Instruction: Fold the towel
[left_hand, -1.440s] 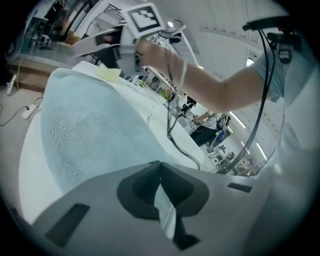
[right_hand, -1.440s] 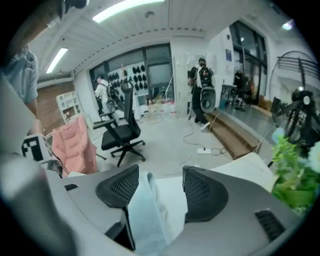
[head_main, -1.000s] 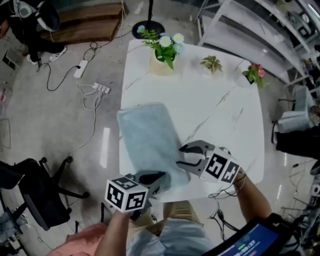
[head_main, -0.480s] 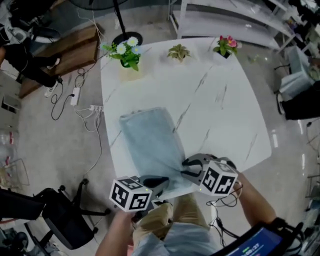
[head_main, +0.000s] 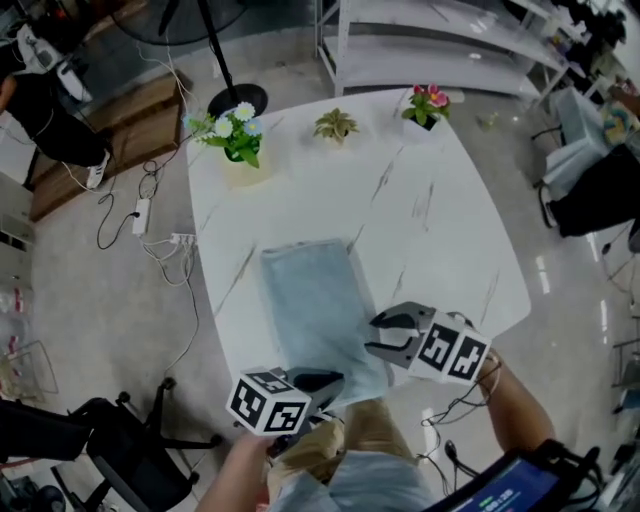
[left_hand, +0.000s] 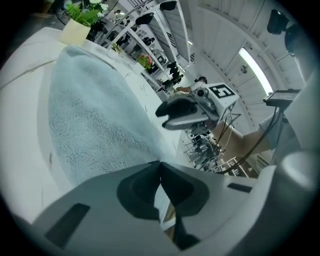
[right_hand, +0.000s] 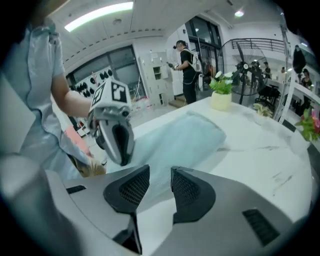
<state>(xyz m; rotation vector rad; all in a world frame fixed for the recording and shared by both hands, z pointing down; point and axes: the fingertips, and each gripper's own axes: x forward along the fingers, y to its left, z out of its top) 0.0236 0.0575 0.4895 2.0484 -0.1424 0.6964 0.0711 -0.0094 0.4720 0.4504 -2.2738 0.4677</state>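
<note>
Head view shows left tool closed at towel edge, right tool opening above it, gripping nothing

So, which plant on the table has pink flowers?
The rightmost plant in the head view; the middle plant is plain green, the left plant bears white flowers.
</note>
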